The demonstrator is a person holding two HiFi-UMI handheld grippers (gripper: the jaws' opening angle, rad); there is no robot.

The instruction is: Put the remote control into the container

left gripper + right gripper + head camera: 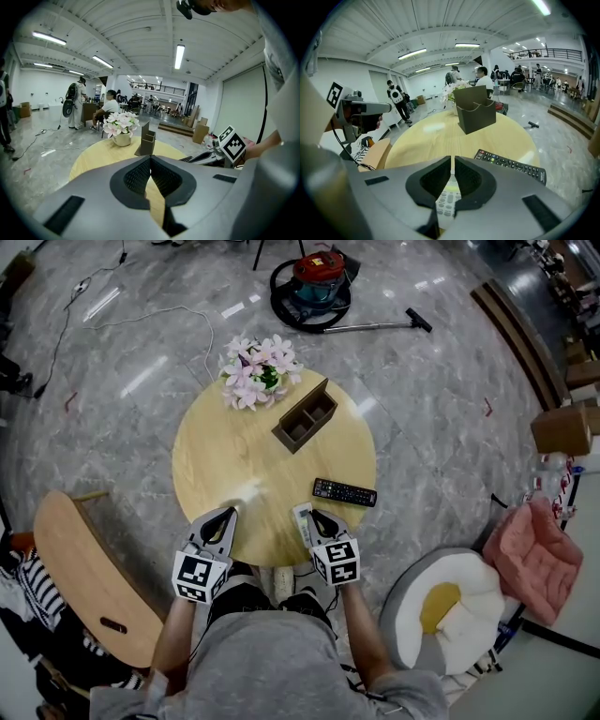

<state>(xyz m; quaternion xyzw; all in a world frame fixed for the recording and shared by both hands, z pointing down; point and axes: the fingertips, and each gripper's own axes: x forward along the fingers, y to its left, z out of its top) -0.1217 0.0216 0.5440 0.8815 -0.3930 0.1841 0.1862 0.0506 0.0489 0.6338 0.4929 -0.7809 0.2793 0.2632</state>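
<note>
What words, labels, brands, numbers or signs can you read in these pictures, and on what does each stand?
No text can be read.
Black remote: button print too small.
White remote: button marks blurred.
Marker cubes: black-and-white square patterns, no words.
Vacuum cleaner: no legible brand.

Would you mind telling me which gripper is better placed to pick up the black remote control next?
Right. The black remote lies on the right side of the table, just beyond the right gripper; the left gripper is farther off at the left. Both grippers' jaws are shut, so either must open first.
</note>
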